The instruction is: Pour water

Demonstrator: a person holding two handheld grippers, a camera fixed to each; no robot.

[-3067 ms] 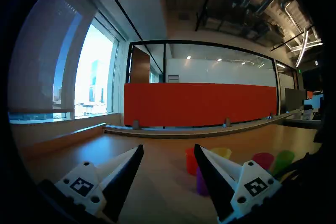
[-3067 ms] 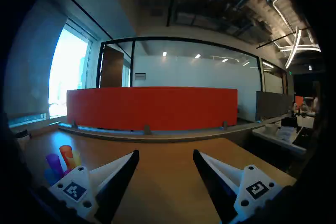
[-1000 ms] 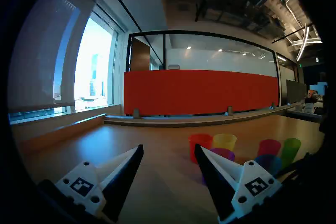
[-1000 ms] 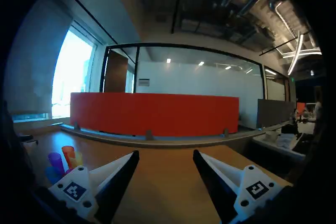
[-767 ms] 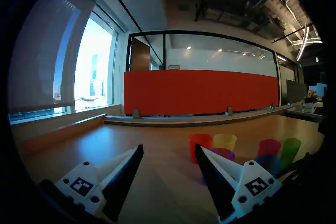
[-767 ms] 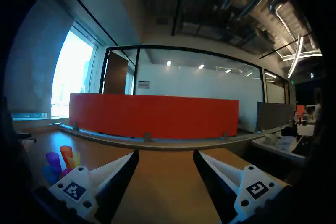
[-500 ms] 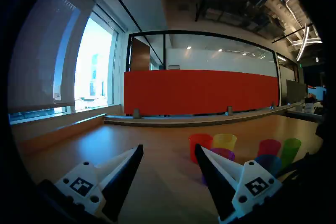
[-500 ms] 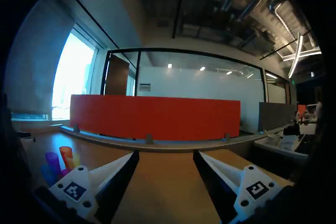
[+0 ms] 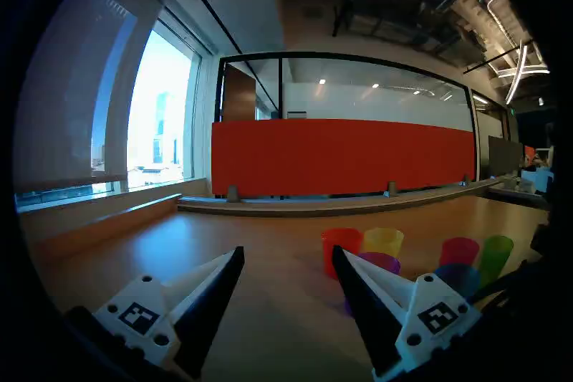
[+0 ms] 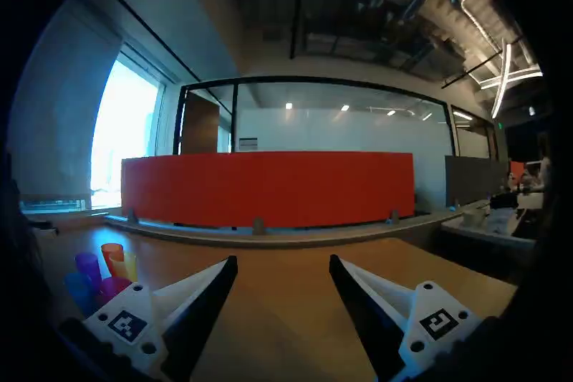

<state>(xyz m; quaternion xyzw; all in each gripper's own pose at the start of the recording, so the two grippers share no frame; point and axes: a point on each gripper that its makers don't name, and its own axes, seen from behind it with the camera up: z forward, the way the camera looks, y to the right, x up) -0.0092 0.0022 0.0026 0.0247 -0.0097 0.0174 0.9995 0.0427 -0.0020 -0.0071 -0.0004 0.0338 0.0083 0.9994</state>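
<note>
1. Left hand-held gripper (image 9: 286,251): jaws spread wide, nothing between them, held low over the desk (image 9: 236,235).
2. Right hand-held gripper (image 10: 282,260): also released, jaws apart w/ bare desk showing between the fingers.
3. Cups stand upright in a tight group on the desk, ahead & to the right of the left hand-held gripper. Red cup (image 9: 341,246) and yellow cup (image 9: 383,240) are side by side at the back. Purple cup (image 9: 383,262) is in front of them, partly behind that gripper's right finger.
4. Further right: pink cup (image 9: 458,249), green cup (image 9: 496,256) beside it, blue cup (image 9: 458,278) in front of the pink.
5. In the right gripper view the same group sits low at far left, well apart from that gripper's jaws.
6. Can't tell what's inside any cup.
7. Background: orange partition (image 9: 344,156) along the desk's far edge, bright window (image 9: 161,124) on the left.
</note>
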